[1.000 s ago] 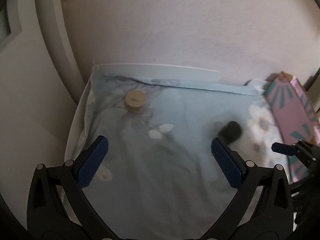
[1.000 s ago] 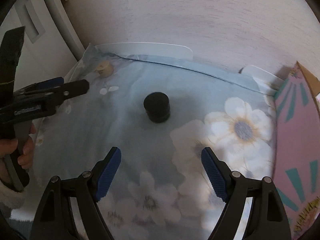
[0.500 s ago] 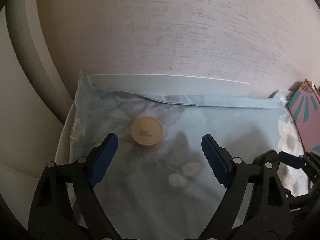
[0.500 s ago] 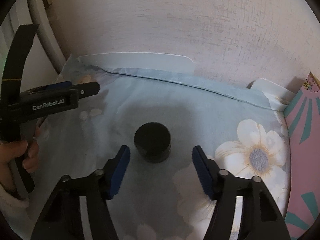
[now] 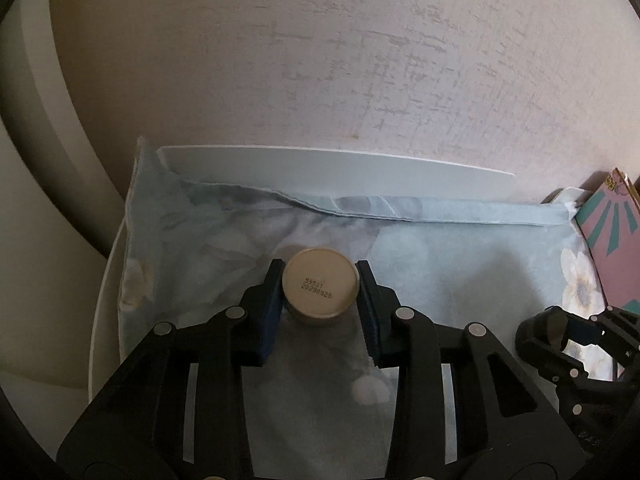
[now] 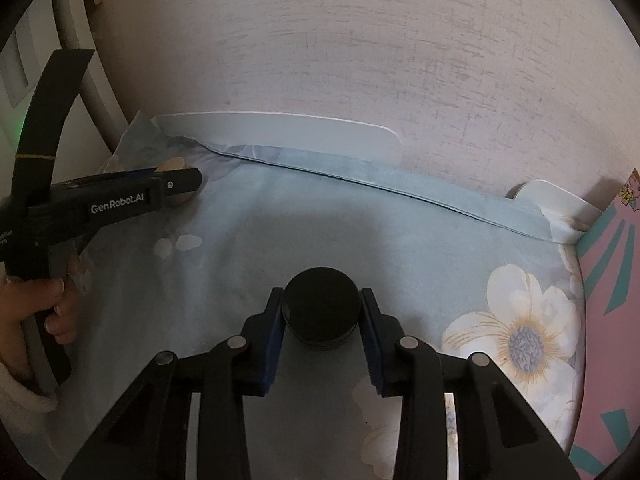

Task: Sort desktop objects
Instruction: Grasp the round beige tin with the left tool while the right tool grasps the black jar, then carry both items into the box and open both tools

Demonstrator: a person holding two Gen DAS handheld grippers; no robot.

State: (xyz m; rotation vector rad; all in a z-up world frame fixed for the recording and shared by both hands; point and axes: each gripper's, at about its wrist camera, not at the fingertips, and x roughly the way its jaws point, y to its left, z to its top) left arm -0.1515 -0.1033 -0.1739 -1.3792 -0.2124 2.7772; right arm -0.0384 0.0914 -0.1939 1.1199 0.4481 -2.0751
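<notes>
The left gripper (image 5: 320, 280) has just been closing, and its blue pads (image 5: 272, 304) now press on both sides of the beige round jar (image 5: 319, 289), which stands upright on the light blue floral cloth (image 5: 460, 264) near the cloth's left rear corner. Printed digits are visible on the jar's flat top.

The right gripper (image 6: 320, 312) has also just been closing; its pads (image 6: 370, 332) clamp the black round jar (image 6: 320, 310), which stands upright on the same cloth, near the middle. A large white flower print (image 6: 516, 340) lies just to its right.

A white tray rim (image 6: 280, 132) runs along the back edge of the cloth against the textured wall (image 6: 360, 60). A pink and teal box (image 6: 612, 300) borders the cloth on the right. A hand (image 6: 48, 304) grips the left gripper's handle.
</notes>
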